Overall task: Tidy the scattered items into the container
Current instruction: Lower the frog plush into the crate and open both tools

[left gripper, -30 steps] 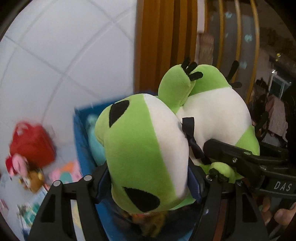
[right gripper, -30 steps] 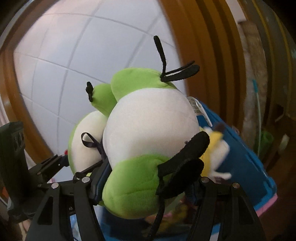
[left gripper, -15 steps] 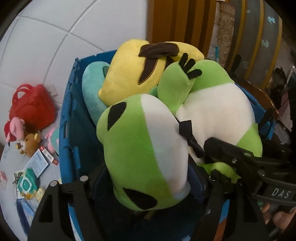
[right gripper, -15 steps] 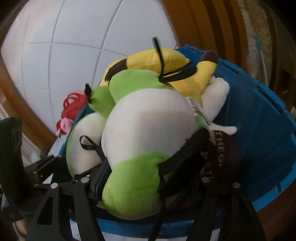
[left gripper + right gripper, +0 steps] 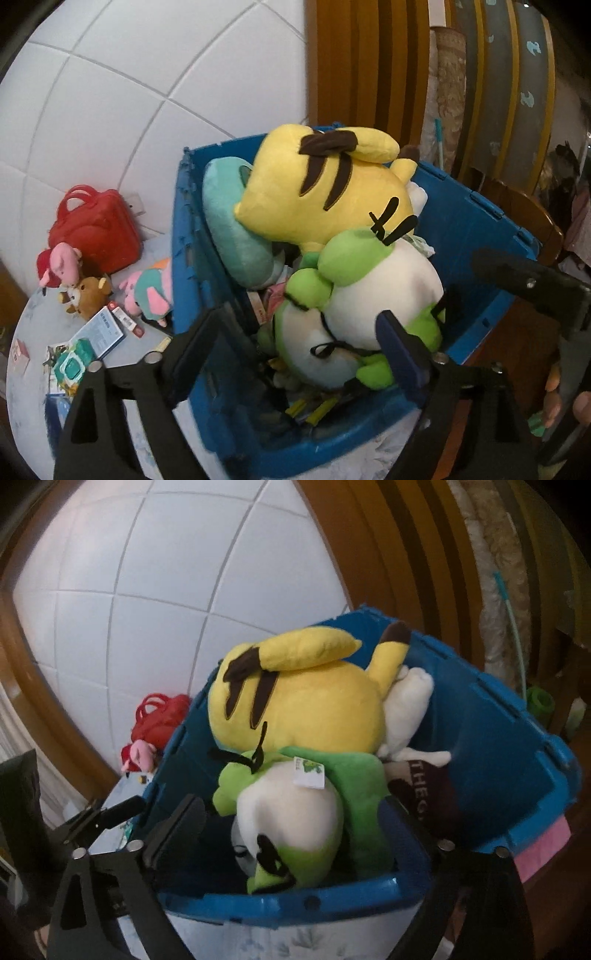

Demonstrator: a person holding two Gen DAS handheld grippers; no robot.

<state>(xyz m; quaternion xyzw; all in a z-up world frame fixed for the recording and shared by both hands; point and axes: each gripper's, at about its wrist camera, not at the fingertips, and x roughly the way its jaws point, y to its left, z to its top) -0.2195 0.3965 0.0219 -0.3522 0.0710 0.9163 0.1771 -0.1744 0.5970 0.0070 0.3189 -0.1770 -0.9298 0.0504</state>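
The green-and-white frog plush (image 5: 369, 295) lay inside the blue bin (image 5: 480, 229), low in the centre of the left wrist view, pressed up against the big yellow plush (image 5: 317, 192) that filled the upper middle of the bin. A teal cushion (image 5: 229, 221) stood wedged against the bin's left wall. In the right wrist view the frog plush (image 5: 295, 812) sat just behind the near rim of the blue bin (image 5: 295, 897), its paper tag upward, with a dark brown printed cloth (image 5: 428, 797) to its right.

The left tongs (image 5: 306, 339) had just been spreading and stood released, pads on either side of the frog without pressing it. The right tongs (image 5: 295, 823) had likewise just been spreading to their widest and stood released, the frog between the pads but free of them. The other gripper's black body crossed the right edge of the left view.

The step in hand looked like the drop: the frog was delivered and let go. Items were still scattered at the left of the left view: a red bag (image 5: 96, 229), a pink plush (image 5: 62, 262), a brown bear (image 5: 86, 297), a pink-and-teal plush (image 5: 147, 291), a blue box (image 5: 101, 332) and a wipes packet (image 5: 74, 363), all on the pale floral surface (image 5: 29, 332).

The next move would probably call for lifting both tongs clear of the rim without snagging the frog's loose black threads, then swinging toward those small items.
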